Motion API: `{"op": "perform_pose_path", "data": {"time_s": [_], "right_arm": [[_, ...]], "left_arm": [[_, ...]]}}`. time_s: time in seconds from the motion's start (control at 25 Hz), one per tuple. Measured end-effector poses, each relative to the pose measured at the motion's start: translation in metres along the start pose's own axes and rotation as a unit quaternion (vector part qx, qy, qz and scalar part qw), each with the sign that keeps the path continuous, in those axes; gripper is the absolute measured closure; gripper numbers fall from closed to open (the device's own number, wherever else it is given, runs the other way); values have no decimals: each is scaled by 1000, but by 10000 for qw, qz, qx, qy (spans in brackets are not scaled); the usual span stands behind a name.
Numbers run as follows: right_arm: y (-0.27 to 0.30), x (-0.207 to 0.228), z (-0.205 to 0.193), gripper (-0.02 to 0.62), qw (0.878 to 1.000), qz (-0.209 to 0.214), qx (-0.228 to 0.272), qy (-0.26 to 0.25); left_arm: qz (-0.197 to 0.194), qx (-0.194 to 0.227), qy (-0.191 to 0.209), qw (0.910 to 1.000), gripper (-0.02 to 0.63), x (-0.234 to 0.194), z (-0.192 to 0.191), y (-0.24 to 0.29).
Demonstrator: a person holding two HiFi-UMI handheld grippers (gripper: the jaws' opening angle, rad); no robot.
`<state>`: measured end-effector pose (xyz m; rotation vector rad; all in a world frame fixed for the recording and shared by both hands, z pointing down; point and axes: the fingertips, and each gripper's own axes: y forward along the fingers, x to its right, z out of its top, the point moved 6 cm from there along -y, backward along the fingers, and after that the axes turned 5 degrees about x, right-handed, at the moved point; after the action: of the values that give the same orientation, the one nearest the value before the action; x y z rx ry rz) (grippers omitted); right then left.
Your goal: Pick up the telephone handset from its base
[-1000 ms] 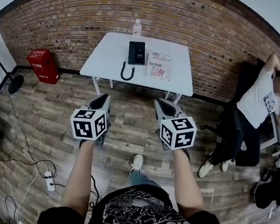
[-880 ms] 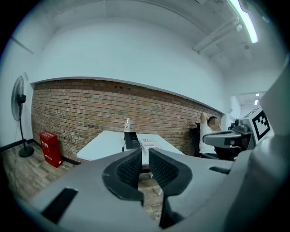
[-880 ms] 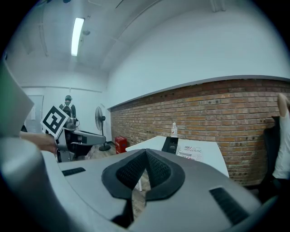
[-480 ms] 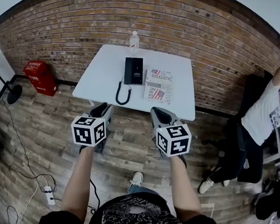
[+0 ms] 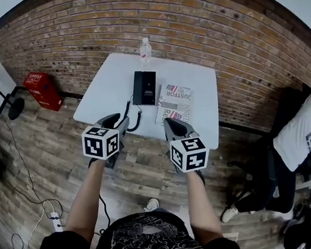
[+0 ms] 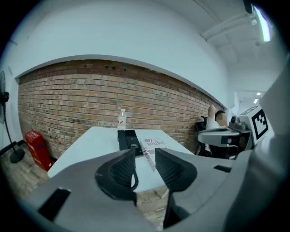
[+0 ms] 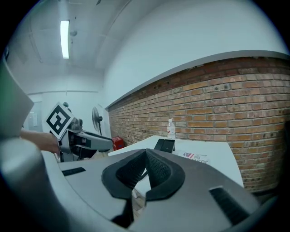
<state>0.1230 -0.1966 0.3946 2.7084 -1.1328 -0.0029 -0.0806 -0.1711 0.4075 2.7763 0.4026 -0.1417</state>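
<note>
a brick wall [image 5: 201,29] is seen behind a white desk [image 5: 108,84], which lies at 12 o'clock of both claws and well apart from them. the left claw [image 5: 113,119] is held out with its jaws opening and nothing between them. the right claw [image 5: 170,122] is pressed together and empty. on the desk a newspaper [image 5: 174,104] is laid just at 3 o'clock of the black telephone [image 5: 146,87]. the handset [image 5: 139,88] appears to be seated along the 9 o'clock side of its base, though the two are hard to tell apart. a coiled cord [image 5: 134,118] is curled toward the near edge at 6 o'clock of the telephone, and a bottle [image 5: 145,48] is stood at 12 o'clock.

the approach is judged to be the step in hand, with nothing lifted yet. for the next move, the left claw would need to be carried over the handset, spread wide enough to span it, then closed.
</note>
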Motion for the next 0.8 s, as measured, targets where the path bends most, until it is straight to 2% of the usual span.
{"op": "perform_pose_path", "data": {"time_s": [0.52, 0.8], "right_arm": [[41, 38, 0, 597, 9999, 81, -113, 0], [74, 49, -1, 597, 9998, -9, -177, -38]], "left_arm": [[-67, -151, -338, 9993, 466, -30, -2, 60], [-544, -137, -900, 9944, 466, -63, -9, 94]]}}
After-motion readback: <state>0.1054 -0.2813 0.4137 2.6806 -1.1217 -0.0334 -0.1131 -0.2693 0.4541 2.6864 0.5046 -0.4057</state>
